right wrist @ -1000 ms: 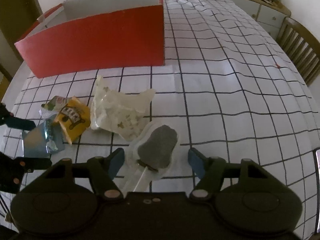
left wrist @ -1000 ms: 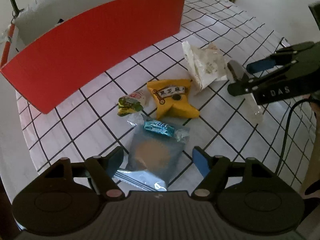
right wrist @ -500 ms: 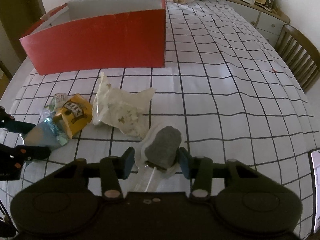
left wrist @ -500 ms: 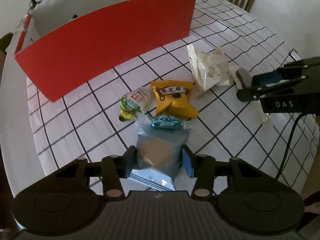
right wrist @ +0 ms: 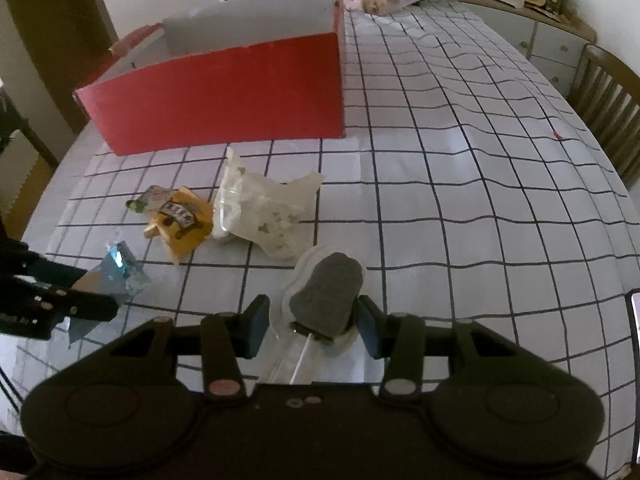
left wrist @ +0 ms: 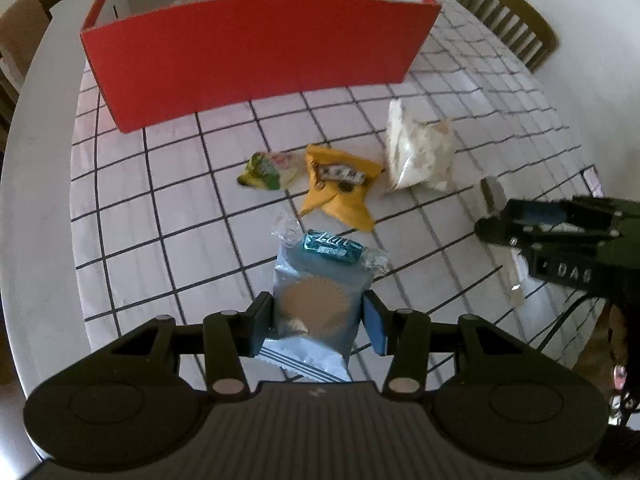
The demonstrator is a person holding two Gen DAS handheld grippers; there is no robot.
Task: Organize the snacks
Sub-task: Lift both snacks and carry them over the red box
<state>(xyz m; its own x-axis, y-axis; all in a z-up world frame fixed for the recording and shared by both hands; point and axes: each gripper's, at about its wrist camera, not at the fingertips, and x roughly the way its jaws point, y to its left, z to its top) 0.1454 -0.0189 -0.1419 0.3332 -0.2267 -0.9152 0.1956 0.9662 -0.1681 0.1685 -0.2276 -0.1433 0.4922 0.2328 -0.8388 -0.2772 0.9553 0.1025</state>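
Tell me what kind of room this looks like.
Probably a home dining room. A big table under a checked tablecloth has wooden chairs around it, and a sideboard cluttered with household bits stands along the wall. Snack packets and a red box sit on the cloth.

Left gripper (left wrist: 318, 322): we see a matte black body with a ribbed grey-black panel at its middle and two shallow round discs, one on each side.
Left fingers (left wrist: 374, 326): black angular links ending in blue pads; we count a pale round rivet at each base and a smaller one further out.
Right gripper (right wrist: 310, 326): the same black build, with two small round marks at the centre of its housing.
Right fingers (right wrist: 256, 326): black links, blue pads, pale pinkish rivets.
Markings: from the left wrist view we read pale letters "DAS" on the right gripper's side.
Cable: a thin black lead curves down below it.
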